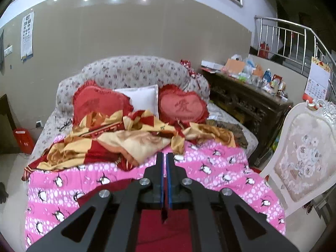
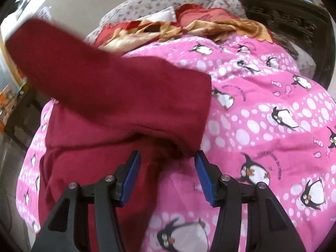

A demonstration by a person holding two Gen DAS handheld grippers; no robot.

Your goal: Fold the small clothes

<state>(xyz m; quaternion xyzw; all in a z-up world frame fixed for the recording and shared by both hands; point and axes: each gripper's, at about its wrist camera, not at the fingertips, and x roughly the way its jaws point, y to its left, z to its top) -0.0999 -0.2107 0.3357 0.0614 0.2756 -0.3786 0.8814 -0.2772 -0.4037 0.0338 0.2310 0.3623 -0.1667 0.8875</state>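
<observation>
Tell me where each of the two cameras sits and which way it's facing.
Left wrist: rides the left tongs, shut, raised, facing across the bed to heart cushions and sofa back; black finger arms show.
Right wrist: rides the right tongs, open, tilted down close over the dark red garment; finger arms show.
Shared: garment, pink penguin quilt, red-gold blanket.

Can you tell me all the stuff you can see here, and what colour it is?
garment: one, dark red, on the quilt, one part lifted
quilt: one, pink with penguins, on the bed
blanket: one, red and gold, crumpled behind the quilt
heart pillows: two, red, at the headboard
white pillow: one, between the hearts
chair: one, cream, right of the bed
left tongs: shut on the garment
right tongs: open over the garment
</observation>
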